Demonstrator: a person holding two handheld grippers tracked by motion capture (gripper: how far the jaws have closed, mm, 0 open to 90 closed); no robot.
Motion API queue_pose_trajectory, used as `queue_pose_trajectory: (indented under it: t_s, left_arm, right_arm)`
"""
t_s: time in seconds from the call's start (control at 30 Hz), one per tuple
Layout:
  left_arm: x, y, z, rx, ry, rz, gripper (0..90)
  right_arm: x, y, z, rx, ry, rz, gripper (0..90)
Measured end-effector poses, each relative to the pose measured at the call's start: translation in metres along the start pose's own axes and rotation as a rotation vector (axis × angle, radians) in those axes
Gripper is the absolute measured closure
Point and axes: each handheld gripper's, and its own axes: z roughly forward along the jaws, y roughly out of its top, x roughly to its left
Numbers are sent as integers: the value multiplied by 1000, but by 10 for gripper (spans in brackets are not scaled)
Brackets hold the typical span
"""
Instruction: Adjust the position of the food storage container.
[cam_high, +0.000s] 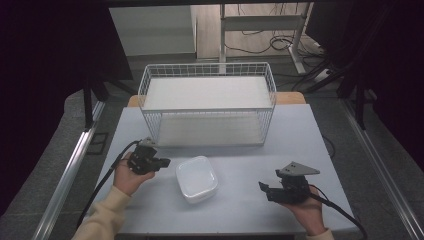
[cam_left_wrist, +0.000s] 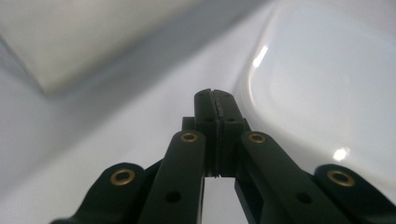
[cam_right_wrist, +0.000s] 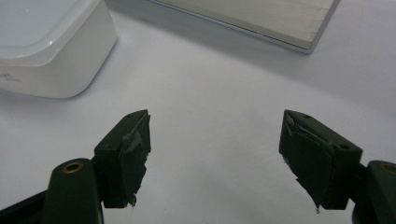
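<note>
On box: tiny print, unreadable.

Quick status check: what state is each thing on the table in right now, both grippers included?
White container: lid on, upright on the table, not gripped.
Wire rack: upright at the table's far side, both shelves bare.
Left gripper: jaws shut, nothing between them, beside the container.
Right gripper: jaws open, nothing between them.

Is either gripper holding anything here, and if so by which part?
Nothing is held. The left gripper is shut on nothing beside the white container; the right gripper is open.
</note>
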Motion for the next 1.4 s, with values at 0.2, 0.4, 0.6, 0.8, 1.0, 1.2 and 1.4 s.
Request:
queue_pose_trajectory:
  t_s: [0.2, 0.4, 0.6, 0.8, 1.0, 1.2, 1.4]
  left_arm:
    - [-8, -21, -2, 9, -18, -31, 900]
    - [-14, -22, 11, 18, -58, -56, 900]
    - [-17, -21, 21, 19, -90, -83, 900]
    - [-18, -19, 24, 24, -97, -80, 900]
    - [-17, -16, 26, 15, -108, -93, 900]
    - [-20, -9, 34, 14, -121, -100, 900]
    - [-24, 3, 42, 17, -128, -89, 900]
  right_arm:
    - [1, 0, 2, 7, 1, 0, 248]
    - [1, -1, 2, 11, -1, -1, 248]
    - [0, -1, 2, 17, -5, -5, 247]
    - [1, -1, 2, 16, -7, -4, 247]
    - [1, -1, 3, 17, -6, -4, 247]
    - [1, -1, 3, 17, -6, -4, 247]
    - [1, -1, 3, 17, -6, -5, 247]
